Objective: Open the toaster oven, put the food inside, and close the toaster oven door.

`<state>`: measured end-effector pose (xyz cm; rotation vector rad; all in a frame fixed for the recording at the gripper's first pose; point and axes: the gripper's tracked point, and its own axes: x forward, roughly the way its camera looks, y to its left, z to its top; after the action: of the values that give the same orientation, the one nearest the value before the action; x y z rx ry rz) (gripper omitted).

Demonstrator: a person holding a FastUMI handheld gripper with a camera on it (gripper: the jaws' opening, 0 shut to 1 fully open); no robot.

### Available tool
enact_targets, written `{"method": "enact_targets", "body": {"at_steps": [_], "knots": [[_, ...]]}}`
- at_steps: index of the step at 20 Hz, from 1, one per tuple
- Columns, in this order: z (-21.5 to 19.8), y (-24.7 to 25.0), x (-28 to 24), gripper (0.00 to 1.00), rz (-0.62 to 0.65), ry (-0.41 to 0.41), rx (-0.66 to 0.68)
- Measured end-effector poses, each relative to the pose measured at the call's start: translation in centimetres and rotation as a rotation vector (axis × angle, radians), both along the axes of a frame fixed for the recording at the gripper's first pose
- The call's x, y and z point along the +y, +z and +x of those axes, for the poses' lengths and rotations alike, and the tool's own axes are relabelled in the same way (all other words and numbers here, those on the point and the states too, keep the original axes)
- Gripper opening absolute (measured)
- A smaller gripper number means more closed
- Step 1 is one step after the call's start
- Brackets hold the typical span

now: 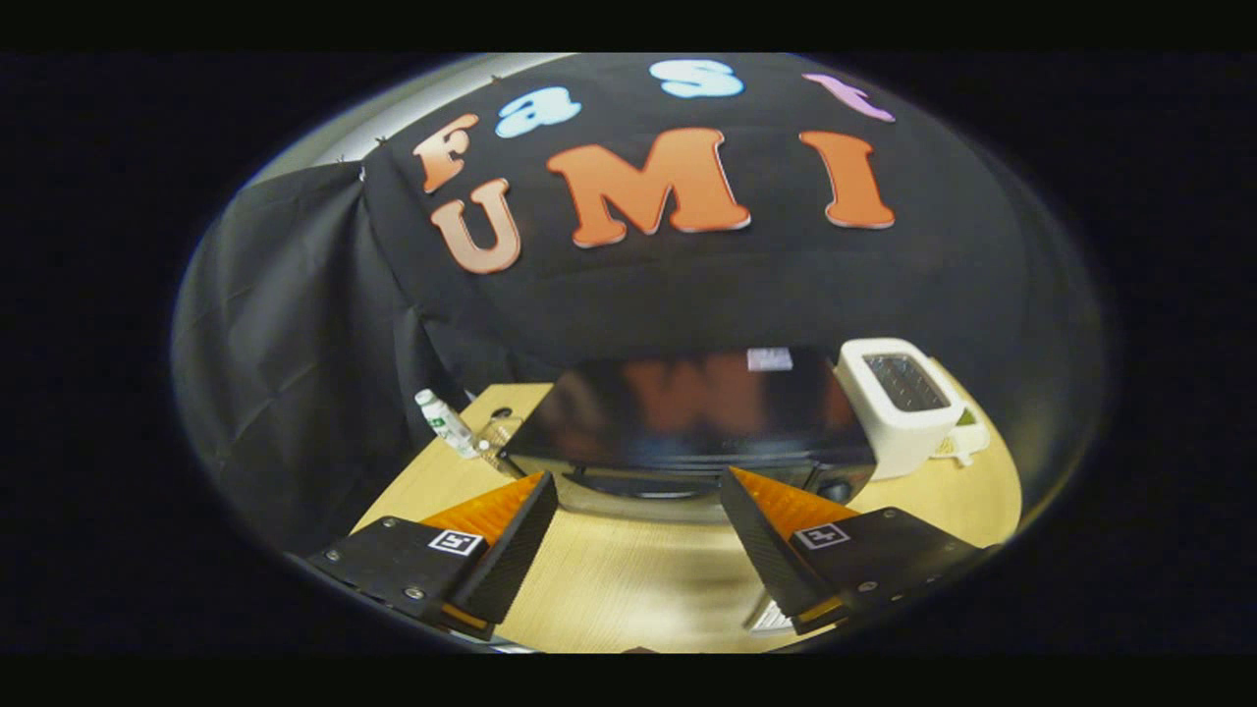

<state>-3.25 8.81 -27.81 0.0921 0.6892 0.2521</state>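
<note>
Two fingers spread wide, nothing between them, toaster oven dead ahead.

Gripper view: your gripper (pixel 638 511) hangs over the wooden table (pixel 628 589), aimed at the toaster oven (pixel 687 417) just beyond the fingertips. Oven's glossy dark top faces you; its front, with what looks like the handle bar, sits low between the tips, blurred. Door looks up, but you can't tell if food is inside, so this fits either pre-opening or door already closed again. No food seen. White toaster (pixel 901 403) stands touching-close on the oven's right; a small bottle (pixel 444 422) lies off the oven's left corner. If you go for the handle, come in level, centred, and keep off the toaster.
</note>
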Motion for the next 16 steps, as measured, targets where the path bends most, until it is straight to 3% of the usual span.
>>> {"method": "enact_targets", "body": {"at_steps": [5,10,13,16], "knots": [[3.3,12.2,-3.6,0.99,-0.055,-0.050,-0.333],[5.0,21.0,-6.2,0.99,-0.091,-0.122,-0.560],[5.7,25.6,-8.1,0.98,-0.141,-0.169,-0.708],[5.3,27.1,-8.9,0.98,-0.192,-0.191,-0.768]]}}
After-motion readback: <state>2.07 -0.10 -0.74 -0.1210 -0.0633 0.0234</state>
